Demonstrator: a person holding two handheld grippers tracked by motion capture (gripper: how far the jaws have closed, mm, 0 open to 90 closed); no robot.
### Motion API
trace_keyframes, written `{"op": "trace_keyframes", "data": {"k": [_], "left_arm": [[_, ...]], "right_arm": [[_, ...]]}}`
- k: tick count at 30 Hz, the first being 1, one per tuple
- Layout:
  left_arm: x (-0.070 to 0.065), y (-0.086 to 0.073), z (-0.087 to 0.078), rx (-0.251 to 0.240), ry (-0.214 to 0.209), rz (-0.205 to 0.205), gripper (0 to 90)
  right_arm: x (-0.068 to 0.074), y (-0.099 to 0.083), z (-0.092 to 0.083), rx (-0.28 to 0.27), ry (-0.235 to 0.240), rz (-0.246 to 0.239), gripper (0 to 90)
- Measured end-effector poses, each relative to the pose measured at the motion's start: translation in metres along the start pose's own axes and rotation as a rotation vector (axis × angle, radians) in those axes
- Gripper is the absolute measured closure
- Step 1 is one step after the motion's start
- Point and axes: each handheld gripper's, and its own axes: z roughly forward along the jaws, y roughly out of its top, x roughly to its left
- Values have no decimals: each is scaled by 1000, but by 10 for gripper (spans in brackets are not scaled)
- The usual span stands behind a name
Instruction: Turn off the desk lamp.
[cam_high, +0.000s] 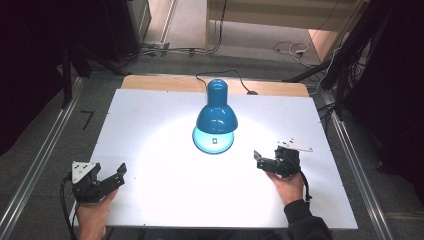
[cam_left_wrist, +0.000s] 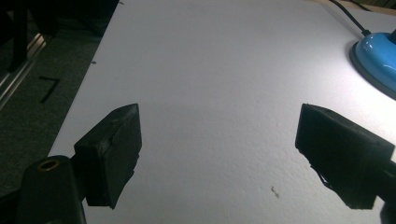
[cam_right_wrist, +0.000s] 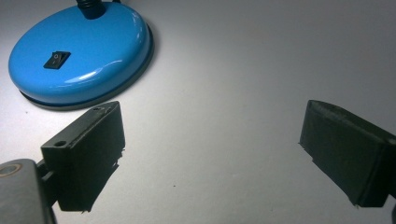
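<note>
A blue desk lamp (cam_high: 216, 117) stands lit at the middle of the white table (cam_high: 150, 115), its shade over its round base (cam_high: 213, 141). In the right gripper view the base (cam_right_wrist: 79, 51) lies upper left, with a black rocker switch (cam_right_wrist: 57, 59) on top. My right gripper (cam_high: 259, 160) rests to the right of the base, open and holding nothing (cam_right_wrist: 210, 154). At the table's front left, my left gripper (cam_high: 119, 176) is open over bare table (cam_left_wrist: 219, 154). The lamp base (cam_left_wrist: 378, 60) sits far to its upper right.
The lamp's black cable (cam_high: 220, 75) runs off the back edge over a wooden strip (cam_high: 165, 82). Metal rails (cam_high: 45, 155) flank the table on both sides. Loose cables (cam_high: 292, 49) lie on the floor behind. A bright pool of light surrounds the lamp.
</note>
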Motion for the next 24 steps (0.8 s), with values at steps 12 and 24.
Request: {"op": "trace_keyframes", "data": {"k": [12, 24], "left_arm": [[0, 0, 1, 6, -5, 0, 153], [1, 0, 1, 8, -8, 0, 153]], "right_arm": [[10, 1, 10, 9, 10, -6, 59], [24, 6, 20, -7, 26, -17, 80]]}}
